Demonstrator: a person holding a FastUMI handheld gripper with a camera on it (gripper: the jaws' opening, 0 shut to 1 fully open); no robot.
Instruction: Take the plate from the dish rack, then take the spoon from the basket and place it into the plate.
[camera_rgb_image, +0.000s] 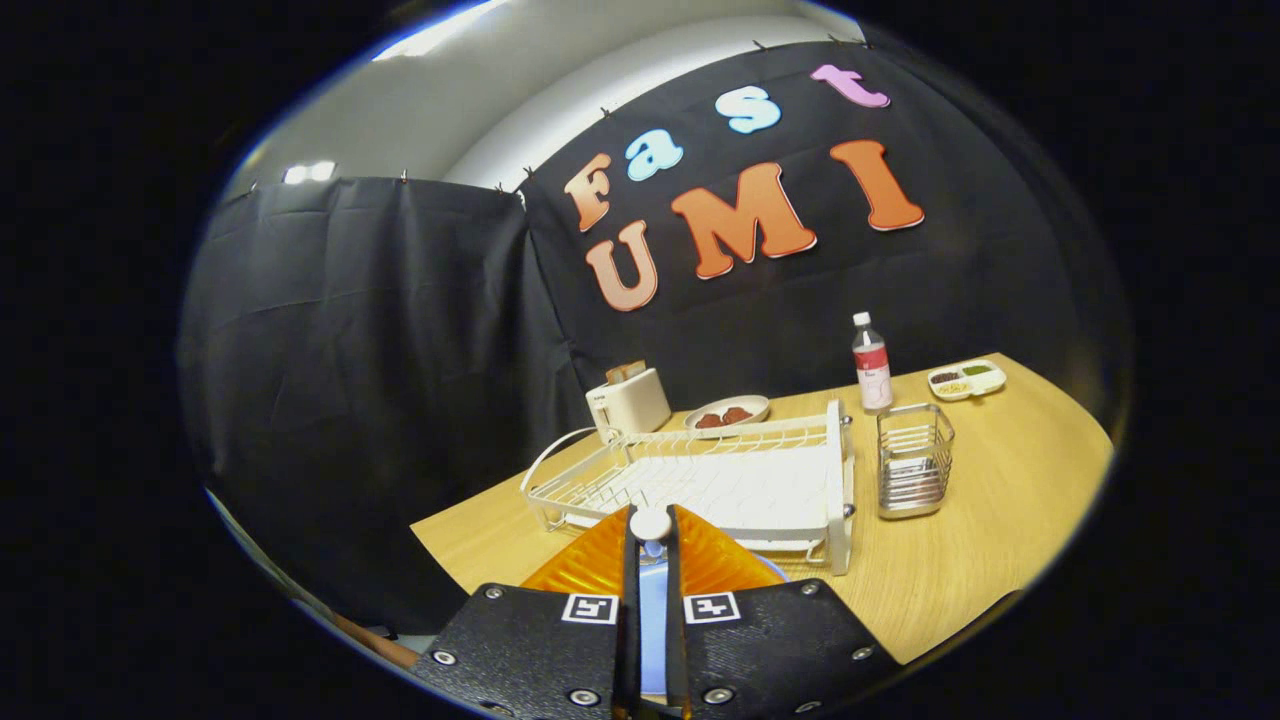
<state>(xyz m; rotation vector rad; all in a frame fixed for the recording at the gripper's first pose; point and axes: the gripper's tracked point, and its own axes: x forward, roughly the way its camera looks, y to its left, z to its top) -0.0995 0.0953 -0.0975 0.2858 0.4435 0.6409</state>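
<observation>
Spoon (650, 524) pinched between the two fingers (590, 565), its pale rounded end sticking up at the fingertips and its light handle running down the narrow slot between them. Gripper (650, 545) pressed together on that spoon from both sides. Plate (770, 568) lying on the table right under and just ahead of the fingers, only a thin bluish arc of its rim peeking out beside the right finger; whether spoon and plate touch cannot be told.

Just beyond the fingertips, dish rack (700, 480), white wire with a white tray under it, standing empty of dishes and stretching away from the tool. To the right of the rack and beyond the fingers, basket (914, 460), an upright metal wire caddy standing apart from the rack's end; contents not clear.

Farther out, past the rack: toaster (628, 400), pale, with slices poking from the top, standing at the far left corner of the rack. Next to it, small dish (728, 411) holding dark reddish pieces. Behind the basket, upright bottle (872, 365) with a white cap and red label. Well off to the far right, divided tray (966, 379) with several small fillings. All resting on wooden table (1000, 520), backed by black cloth wall (380, 380).
</observation>
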